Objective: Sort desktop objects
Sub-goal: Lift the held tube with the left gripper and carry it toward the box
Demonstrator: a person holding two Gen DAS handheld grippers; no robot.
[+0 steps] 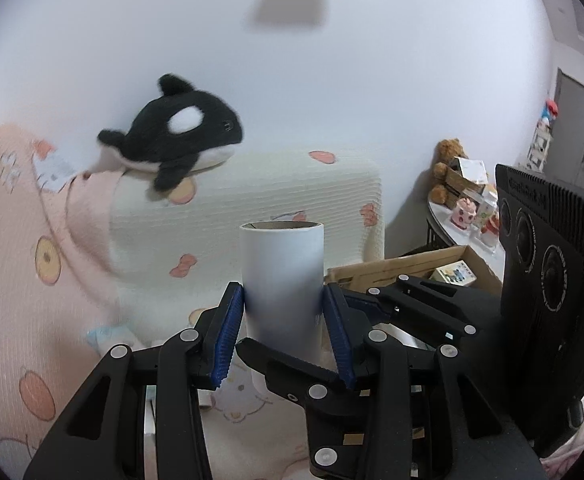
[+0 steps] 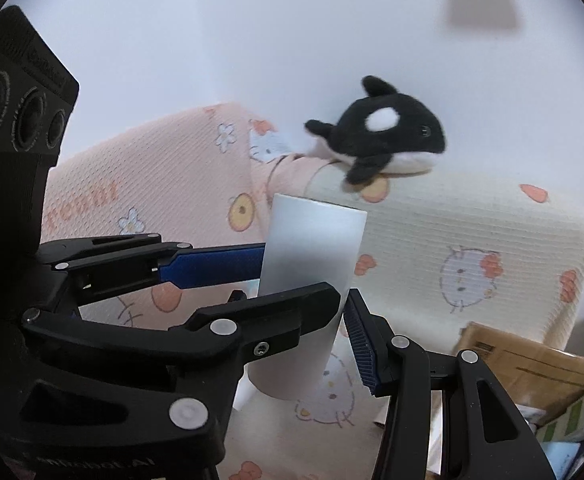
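Fingers: left gripper [image 1: 288, 324] and right gripper [image 2: 341, 314] are both closed partway on one upright white roll [image 1: 282, 276], pinched crosswise, presumably for steady carrying. Beyond them: patterned pillows [image 1: 252, 196]; above, orca plush [image 1: 180, 132], perched unsorted.

Wrist views, close, sharing white roll [image 1: 282, 276], orca [image 2: 387, 140]

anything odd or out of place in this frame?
Yes: both grippers clamp one white tube at once, left gripper and right gripper crossing each other. The orca plush sits perched on the pillow edge, overhanging slightly.
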